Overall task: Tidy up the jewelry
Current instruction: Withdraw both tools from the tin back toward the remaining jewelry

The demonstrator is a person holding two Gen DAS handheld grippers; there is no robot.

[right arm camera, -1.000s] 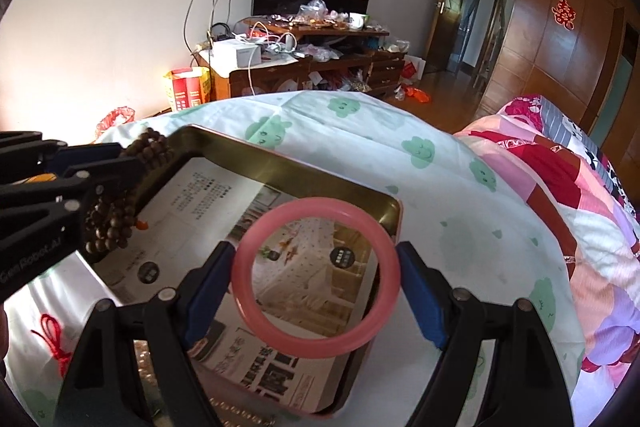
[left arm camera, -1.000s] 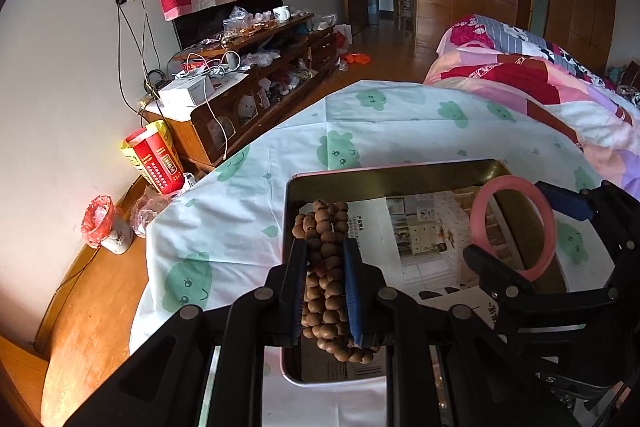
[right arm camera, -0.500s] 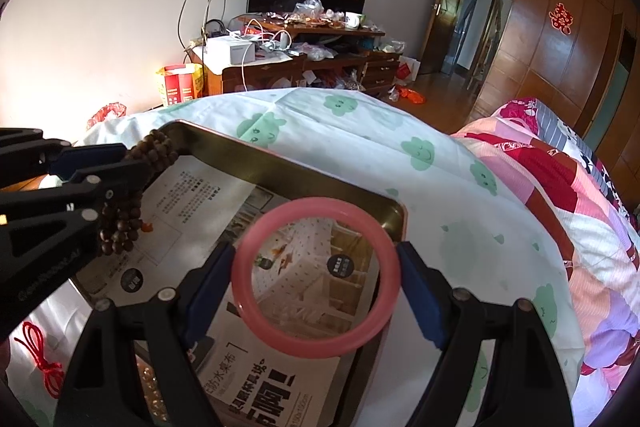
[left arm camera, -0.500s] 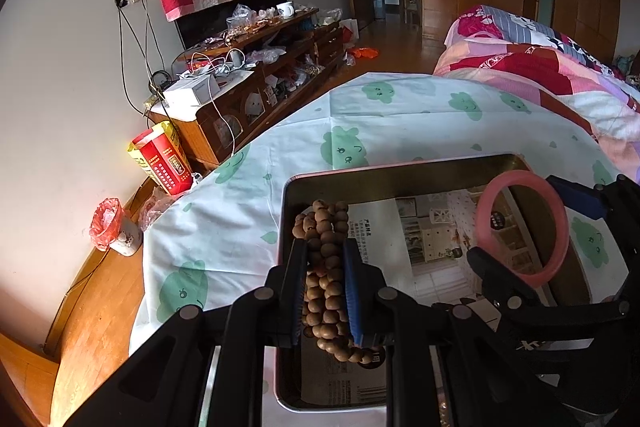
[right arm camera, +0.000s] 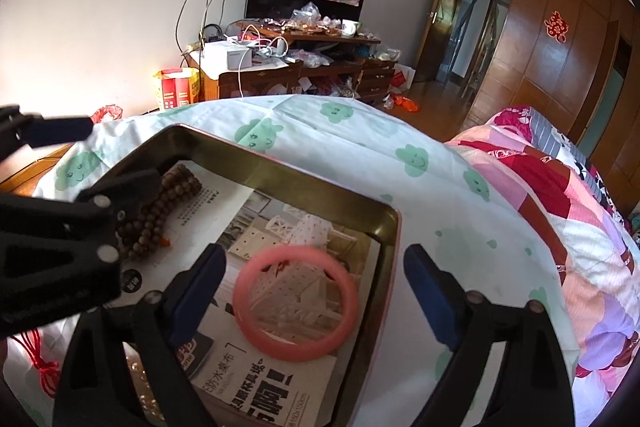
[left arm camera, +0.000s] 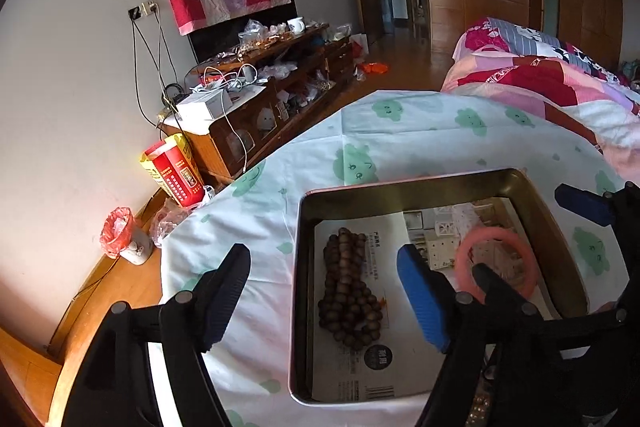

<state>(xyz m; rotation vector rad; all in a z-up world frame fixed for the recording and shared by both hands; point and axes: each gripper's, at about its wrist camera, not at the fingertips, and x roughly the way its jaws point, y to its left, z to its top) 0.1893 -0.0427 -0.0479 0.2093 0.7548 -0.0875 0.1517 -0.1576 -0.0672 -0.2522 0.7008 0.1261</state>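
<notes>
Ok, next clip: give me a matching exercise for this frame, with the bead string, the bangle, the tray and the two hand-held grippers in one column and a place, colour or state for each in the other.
Column A
1. wooden bead string
2. pink bangle
3. metal tray
4. left hand-held gripper
5. right hand-held gripper

Column B
a. lined with printed paper
b. lying on the right side of the tray
c. open, above the ring
d. bunched on the left side of the tray
e. open, above the beads

Pairs: 1-d, 2-b, 3-a, 4-e, 5-c
</notes>
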